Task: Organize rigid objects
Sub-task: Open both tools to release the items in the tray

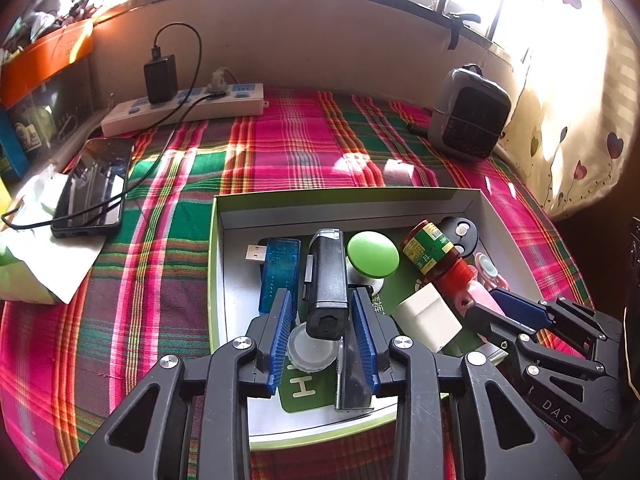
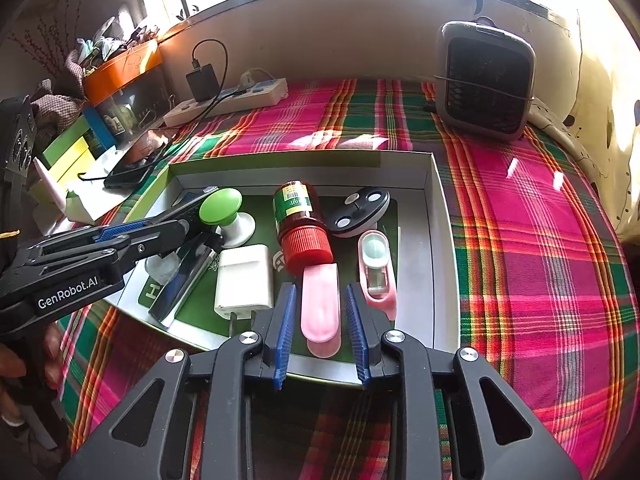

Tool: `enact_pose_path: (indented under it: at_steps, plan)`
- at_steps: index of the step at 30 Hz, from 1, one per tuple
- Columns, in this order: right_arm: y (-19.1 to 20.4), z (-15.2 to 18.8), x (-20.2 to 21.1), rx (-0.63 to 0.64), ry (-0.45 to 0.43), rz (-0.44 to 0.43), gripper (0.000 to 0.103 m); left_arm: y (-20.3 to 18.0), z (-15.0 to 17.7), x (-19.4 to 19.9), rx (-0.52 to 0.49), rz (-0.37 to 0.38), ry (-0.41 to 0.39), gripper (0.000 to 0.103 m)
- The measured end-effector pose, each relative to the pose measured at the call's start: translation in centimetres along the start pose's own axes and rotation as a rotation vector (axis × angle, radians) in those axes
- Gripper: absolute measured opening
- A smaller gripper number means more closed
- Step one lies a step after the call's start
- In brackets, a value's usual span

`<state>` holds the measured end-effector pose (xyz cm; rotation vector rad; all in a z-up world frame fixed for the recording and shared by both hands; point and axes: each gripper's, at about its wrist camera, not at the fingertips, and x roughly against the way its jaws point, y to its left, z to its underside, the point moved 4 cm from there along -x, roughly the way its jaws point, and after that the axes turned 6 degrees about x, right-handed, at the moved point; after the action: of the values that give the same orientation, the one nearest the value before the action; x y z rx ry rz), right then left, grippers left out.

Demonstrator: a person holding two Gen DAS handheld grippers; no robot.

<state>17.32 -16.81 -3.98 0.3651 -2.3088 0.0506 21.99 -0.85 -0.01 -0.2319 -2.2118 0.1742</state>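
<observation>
A shallow white box (image 1: pixel 218 264) with a green rim sits on the plaid cloth and holds several small items. My left gripper (image 1: pixel 322 294) is open around a black oblong device (image 1: pixel 328 276), with a gap at each blue pad. Beside the device lie a blue USB stick (image 1: pixel 280 268), a green-topped knob (image 1: pixel 372 254), a red-capped bottle (image 1: pixel 428 248) and a white charger cube (image 1: pixel 428 316). My right gripper (image 2: pixel 319 288) is open around a flat pink piece (image 2: pixel 320 308), not pressing it. A pink clipper-like item (image 2: pixel 376 272) lies just right of it.
A power strip (image 1: pixel 180 108) with a black charger, a cabled phone (image 1: pixel 94 184) and tissue lie at the left. A grey fan (image 2: pixel 484 76) stands at the back right. An orange box (image 2: pixel 120 68) of clutter sits at the back left. A hand (image 2: pixel 24 364) holds the left gripper.
</observation>
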Motion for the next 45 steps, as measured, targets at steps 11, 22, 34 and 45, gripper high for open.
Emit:
enact_pose_path:
  at_steps: [11, 22, 34, 45]
  plan:
    - [0.3, 0.2, 1.2, -0.004, -0.025, 0.013, 0.040, -0.4, 0.9, 1.8, 0.001, -0.001, -0.024, 0.035]
    - [0.5, 0.9, 3.0, -0.025, -0.055, 0.024, 0.042, -1.0, 2.5, 4.5, -0.007, -0.012, -0.064, 0.037]
    - [1.5, 2.2, 5.6, -0.022, -0.077, 0.043, 0.053, -2.1, 5.5, 7.3, -0.017, -0.024, -0.090, 0.038]
    - [1.9, 5.7, 5.5, -0.026, -0.018, 0.060, 0.053, -2.1, 9.9, 6.2, -0.019, -0.062, -0.026, 0.038]
